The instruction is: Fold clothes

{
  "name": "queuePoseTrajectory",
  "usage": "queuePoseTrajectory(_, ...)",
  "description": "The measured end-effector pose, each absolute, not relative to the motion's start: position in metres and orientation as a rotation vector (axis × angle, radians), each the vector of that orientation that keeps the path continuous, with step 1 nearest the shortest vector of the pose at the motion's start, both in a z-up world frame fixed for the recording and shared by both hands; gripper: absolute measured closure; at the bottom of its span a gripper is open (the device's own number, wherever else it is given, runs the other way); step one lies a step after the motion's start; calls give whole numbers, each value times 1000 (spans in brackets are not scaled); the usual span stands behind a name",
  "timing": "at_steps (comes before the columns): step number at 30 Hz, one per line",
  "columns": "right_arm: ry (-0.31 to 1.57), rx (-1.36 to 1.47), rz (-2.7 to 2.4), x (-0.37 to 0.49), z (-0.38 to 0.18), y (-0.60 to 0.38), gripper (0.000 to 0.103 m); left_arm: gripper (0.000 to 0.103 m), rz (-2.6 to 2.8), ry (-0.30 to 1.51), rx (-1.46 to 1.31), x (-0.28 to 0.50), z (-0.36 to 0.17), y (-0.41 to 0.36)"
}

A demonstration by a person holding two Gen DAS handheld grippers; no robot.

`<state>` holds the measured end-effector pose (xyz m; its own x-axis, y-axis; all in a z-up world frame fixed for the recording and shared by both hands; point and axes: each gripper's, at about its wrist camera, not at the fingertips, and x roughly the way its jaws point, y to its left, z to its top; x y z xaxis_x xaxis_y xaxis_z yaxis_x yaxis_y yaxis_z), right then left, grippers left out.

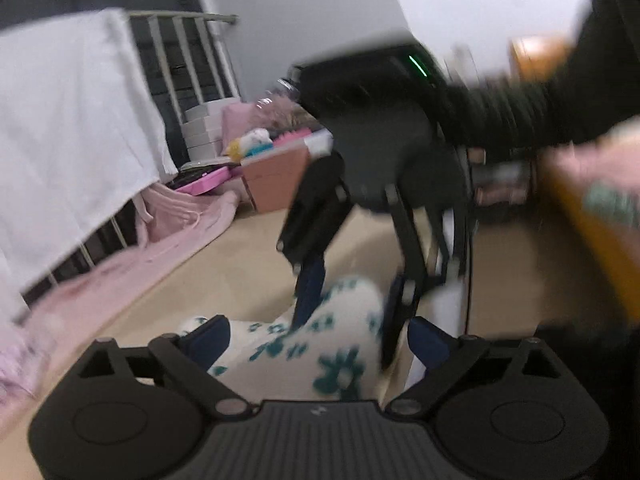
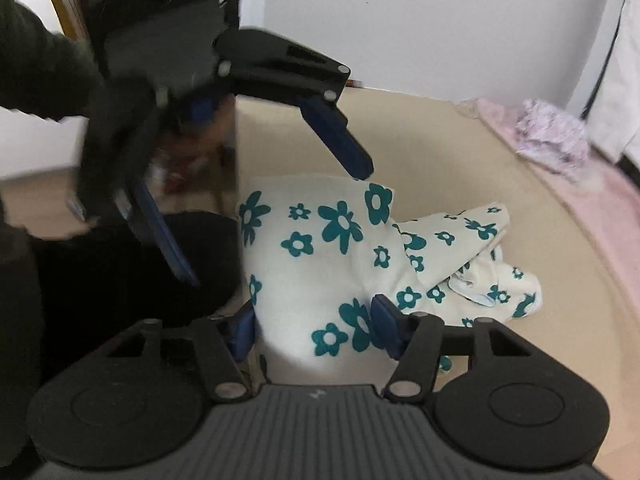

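Mid-fold, by my read: the floral garment lies bunched on the beige bench, one thick rolled end up front, a thinner crumpled part trailing off to the right. Left tongs stand wide, nothing in them, hovering just above the cloth. Right tongs straddle the roll at mid width; whether the pads press it I can't tell. Next move probably calls for a firm pinch on an edge, then spreading flat (fabric looks soft, fleecy, w/ teal flowers on cream).
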<state>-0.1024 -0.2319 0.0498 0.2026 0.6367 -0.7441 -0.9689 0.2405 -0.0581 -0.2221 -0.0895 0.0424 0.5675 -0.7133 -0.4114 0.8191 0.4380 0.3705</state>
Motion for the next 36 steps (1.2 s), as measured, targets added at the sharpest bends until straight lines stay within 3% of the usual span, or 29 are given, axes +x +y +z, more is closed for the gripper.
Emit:
queuePoseTrajectory(6,776,-447,1376,-110,60,-248,44,10,-972,94,775,-262,7,-97)
queuePoseTrajectory(8,821,-400,1414,-106,64,-248,44,33,-993,114,776,-264,2,-95)
queuePoseTrajectory(10,841,-397,1440,-110,69,-245,44,42,-1026,173,713,-257,5,-90)
queuePoseTrajectory(13,813,-401,1429,-121,79,-245,30,50,-1069,256,567,-241,13,-76)
queuePoseTrajectory(16,711,-342,1450,-129,74,-268,0,53,-1093,361,313,-217,16,-55)
queuePoseTrajectory(21,579,-218,1381,-120,48,-284,1,53,-1184,527,-18,-178,21,-34)
queuePoseTrajectory(22,576,-177,1364,-116,42,-285,3,53,-1208,559,-85,-169,23,-31)
queuePoseTrajectory(24,609,-46,1347,-102,29,-284,28,54,-1217,636,-254,-147,22,-20)
queuePoseTrajectory(27,709,195,1335,-81,16,-288,40,47,-1130,780,-431,-122,18,-5)
queuePoseTrajectory(29,769,330,1287,-69,6,-294,56,32,-1053,797,-505,-116,18,4)
queuePoseTrajectory(31,813,437,1247,-64,-5,-300,56,21,-992,740,-551,-115,23,12)
queuePoseTrajectory(36,829,593,1180,-69,-17,-312,56,20,-795,651,-687,-113,28,28)
